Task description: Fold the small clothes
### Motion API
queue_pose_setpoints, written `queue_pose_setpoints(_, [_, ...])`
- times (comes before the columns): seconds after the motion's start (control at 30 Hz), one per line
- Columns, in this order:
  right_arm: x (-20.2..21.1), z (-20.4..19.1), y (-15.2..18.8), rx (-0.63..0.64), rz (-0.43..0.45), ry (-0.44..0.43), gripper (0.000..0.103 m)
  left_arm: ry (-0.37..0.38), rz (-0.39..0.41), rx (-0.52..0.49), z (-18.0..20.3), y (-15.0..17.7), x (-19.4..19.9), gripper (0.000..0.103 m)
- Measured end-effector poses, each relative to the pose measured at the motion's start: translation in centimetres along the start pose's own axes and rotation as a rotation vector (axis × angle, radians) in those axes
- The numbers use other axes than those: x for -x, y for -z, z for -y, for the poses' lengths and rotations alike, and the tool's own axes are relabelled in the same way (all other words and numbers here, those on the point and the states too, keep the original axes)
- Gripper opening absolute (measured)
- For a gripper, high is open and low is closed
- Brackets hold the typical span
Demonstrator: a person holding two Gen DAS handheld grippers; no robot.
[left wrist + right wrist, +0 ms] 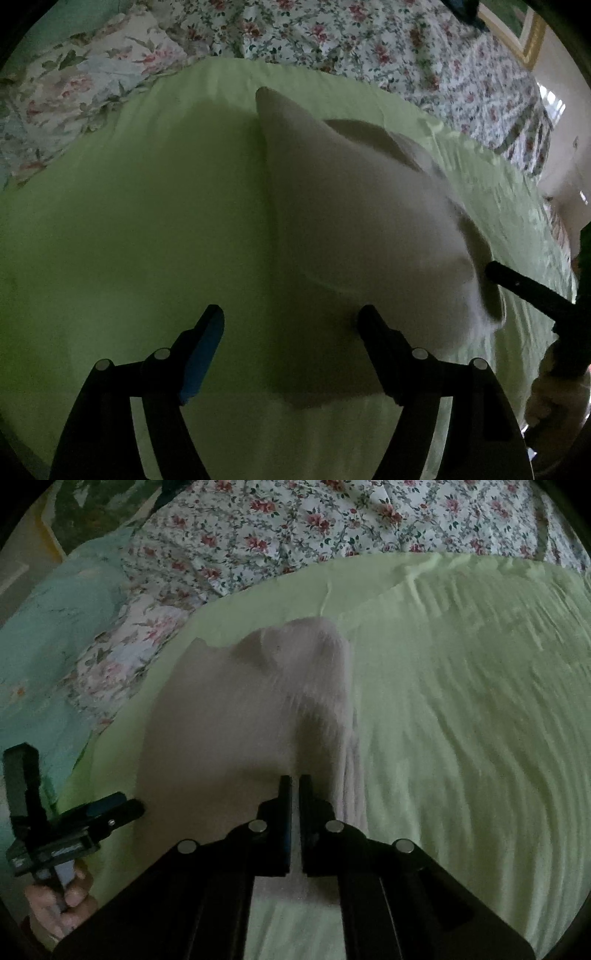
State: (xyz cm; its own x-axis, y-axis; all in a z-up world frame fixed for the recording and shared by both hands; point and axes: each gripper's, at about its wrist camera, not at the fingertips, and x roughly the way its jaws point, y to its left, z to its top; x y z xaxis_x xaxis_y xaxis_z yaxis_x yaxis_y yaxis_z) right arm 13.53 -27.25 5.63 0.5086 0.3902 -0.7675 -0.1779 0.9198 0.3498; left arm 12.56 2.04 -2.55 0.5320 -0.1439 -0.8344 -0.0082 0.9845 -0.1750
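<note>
We are observing a pale garment (354,229) lying on a light green sheet (129,221), with its right edge lifting off the sheet. The right hand-held gripper (294,781) is pinching that raised edge, its jaws standing nearly pressed together with the cloth between them. The left hand-held gripper (291,325) is hovering with its jaws spread wide over the garment's near left part, gripping nothing. A floral bedspread (369,40) is lying beyond the sheet, and a floral pillow (85,77) is sitting at the far left.
</note>
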Motion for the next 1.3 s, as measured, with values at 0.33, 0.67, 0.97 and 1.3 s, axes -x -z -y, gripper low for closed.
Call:
queue_pose_setpoints(0.33, [4.8, -0.5, 6.1, 0.026, 0.009, 0.021, 0.060, -0.061, -0.001, -0.083, -0.5, 5.6, 3.3, 0.086])
queue_pose_setpoints(0.67, [6.5, -0.2, 10.5, 0.032, -0.020, 0.022, 0.091, -0.076, -0.083, -0.166, 0.8, 9.9, 3.4, 0.087])
queue_pose_setpoints(0.97, [7.7, -0.9, 12.3, 0.122, -0.029, 0.059, 0.098, -0.097, -0.049, -0.194, 1.2, 11.3, 5.5, 0.088])
queue_pose_setpoints(1.3, [8.0, -1.2, 10.0, 0.160, 0.027, 0.054, 0.102, -0.081, 0.005, -0.152, 1.1, 8.3, 6.1, 0.097])
